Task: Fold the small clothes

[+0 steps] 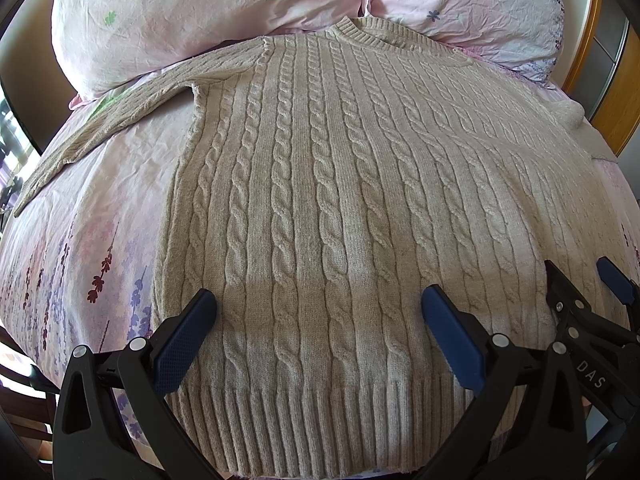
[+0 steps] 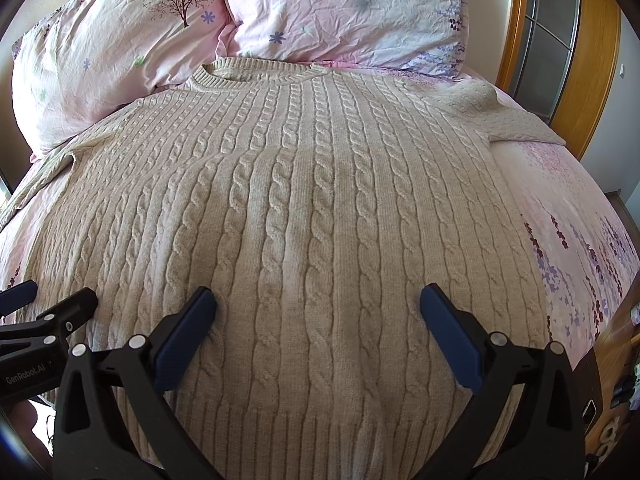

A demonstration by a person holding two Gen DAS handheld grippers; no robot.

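Note:
A beige cable-knit sweater [image 1: 320, 184] lies flat, face up, on the bed, collar far, ribbed hem near; it also fills the right wrist view [image 2: 304, 208]. Its left sleeve [image 1: 100, 120] stretches out to the left, its right sleeve [image 2: 500, 116] to the right. My left gripper [image 1: 319, 300] is open and empty, held just above the lower body of the sweater near its left side. My right gripper [image 2: 318, 300] is open and empty above the lower body near its right side. The right gripper shows at the right edge of the left wrist view [image 1: 584, 284].
Two pink floral pillows [image 1: 192, 16] [image 2: 344, 12] lie beyond the collar. The pink floral bedsheet [image 1: 80, 232] [image 2: 568, 208] shows on both sides of the sweater. A wooden door frame [image 2: 592, 52] stands to the right of the bed.

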